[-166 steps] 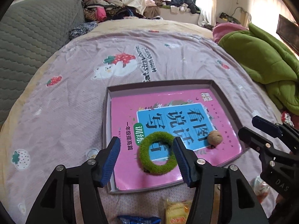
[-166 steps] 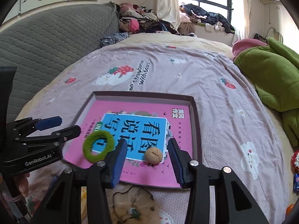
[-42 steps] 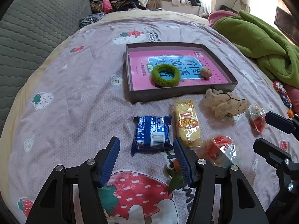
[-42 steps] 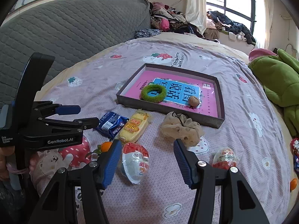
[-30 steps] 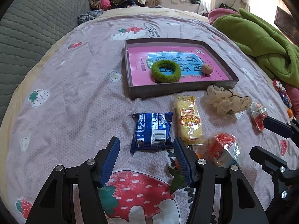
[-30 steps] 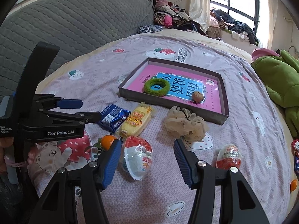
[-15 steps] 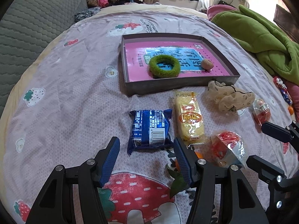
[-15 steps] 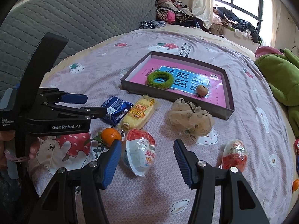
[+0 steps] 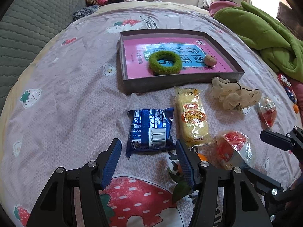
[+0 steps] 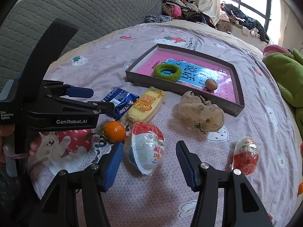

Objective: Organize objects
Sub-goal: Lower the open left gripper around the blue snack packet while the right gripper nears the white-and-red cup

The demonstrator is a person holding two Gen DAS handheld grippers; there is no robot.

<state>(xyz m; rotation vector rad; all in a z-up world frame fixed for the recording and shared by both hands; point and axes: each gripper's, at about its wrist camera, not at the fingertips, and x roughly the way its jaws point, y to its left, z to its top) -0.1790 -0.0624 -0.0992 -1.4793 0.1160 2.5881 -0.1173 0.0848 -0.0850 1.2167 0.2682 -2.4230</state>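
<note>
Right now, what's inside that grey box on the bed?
The box holds a pink book lying flat, with a green fuzzy ring and a small brown nut on top. Anything under the book is hidden.

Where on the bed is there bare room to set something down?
Bare sheet lies left of the tray and blue packet. In front of the tray it is crowded: yellow packet, scrunchie, orange, wrapped eggs.

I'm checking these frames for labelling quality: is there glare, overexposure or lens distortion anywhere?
Left wrist view: strong fisheye bend, so the tray looks curved; dark vignette in the corners; the wrapped egg glints a little. Right wrist view: the window is blown out white, the book cover in the tray carries a pale sheen, and the corners are dark too.
</note>
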